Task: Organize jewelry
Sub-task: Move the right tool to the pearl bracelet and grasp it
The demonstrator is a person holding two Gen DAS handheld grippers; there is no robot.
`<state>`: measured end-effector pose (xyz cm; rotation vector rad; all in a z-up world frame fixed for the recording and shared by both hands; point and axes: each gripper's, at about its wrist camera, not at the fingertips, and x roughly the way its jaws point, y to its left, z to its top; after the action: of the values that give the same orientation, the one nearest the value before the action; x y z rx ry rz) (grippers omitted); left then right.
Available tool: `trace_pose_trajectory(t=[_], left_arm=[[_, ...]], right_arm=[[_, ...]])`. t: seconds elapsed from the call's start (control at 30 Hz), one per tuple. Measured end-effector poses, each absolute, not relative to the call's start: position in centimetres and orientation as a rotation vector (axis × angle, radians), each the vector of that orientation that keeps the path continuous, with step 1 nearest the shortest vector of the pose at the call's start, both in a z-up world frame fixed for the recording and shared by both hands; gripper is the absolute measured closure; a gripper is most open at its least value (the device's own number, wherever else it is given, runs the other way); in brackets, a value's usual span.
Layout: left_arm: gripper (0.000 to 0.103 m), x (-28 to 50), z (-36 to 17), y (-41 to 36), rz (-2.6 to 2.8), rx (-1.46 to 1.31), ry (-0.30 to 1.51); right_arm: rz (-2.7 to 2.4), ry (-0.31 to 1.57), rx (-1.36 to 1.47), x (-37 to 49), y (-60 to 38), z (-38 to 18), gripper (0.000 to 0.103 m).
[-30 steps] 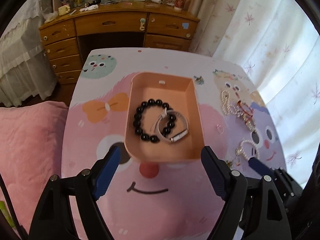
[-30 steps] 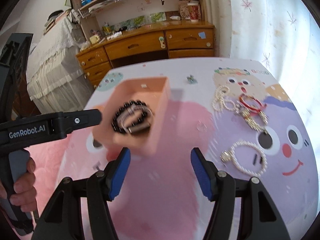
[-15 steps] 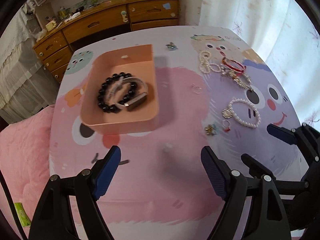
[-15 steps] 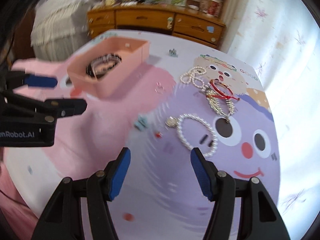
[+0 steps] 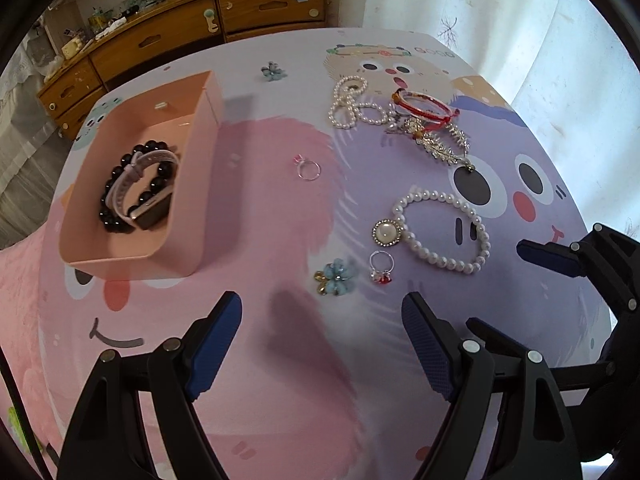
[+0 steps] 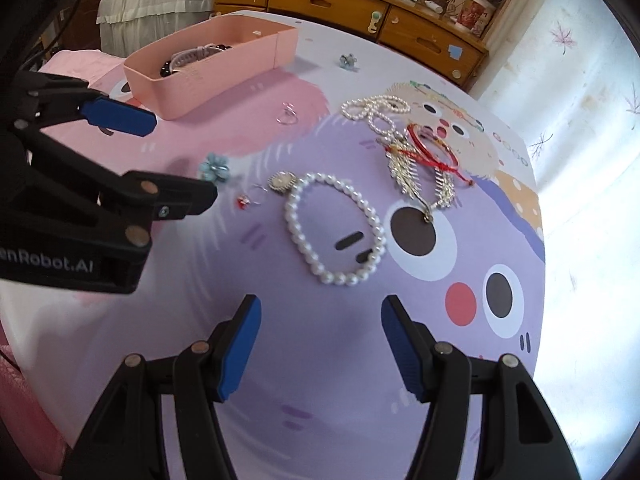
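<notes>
pearls on a string make the pearl bracelet [image 6: 334,229], which lies flat on the table [image 6: 320,380] just ahead of the right gripper [image 6: 320,344], well apart from the pink tray [image 5: 132,184]. it looks light, floppy and a bit slippery, so pinching one side of the bead loop seems best. both the right gripper and the left gripper [image 5: 322,348] have jaws wide open, holding nothing.

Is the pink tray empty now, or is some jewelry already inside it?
Not empty: the pink tray holds a black bead bracelet and a watch.
</notes>
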<state>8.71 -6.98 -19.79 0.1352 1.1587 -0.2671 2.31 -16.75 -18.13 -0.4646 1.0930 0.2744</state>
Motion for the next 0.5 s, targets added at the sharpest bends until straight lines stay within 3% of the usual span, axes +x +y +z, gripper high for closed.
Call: trace_pose_trajectory(t=[0.17,0.3,0.5], left_arm=[[0.039,9.4,-20.4,-7.8,-0.252,0.143,1.166],[0.057,10.1,-21.2,-8.2,-0.231,0.138,1.195],[0.071,10.6,-21.1,-8.3,-0.22,0.112,1.199]], right_arm=[[0.319,1.094,-0.389,3.6,-18.0,-18.4,0.04],[0.366,1.075,-0.329,4.7,-18.6,-18.6,0.04],[0.376,1.044,-0.287,6.3,-18.8,-18.8,0.04]])
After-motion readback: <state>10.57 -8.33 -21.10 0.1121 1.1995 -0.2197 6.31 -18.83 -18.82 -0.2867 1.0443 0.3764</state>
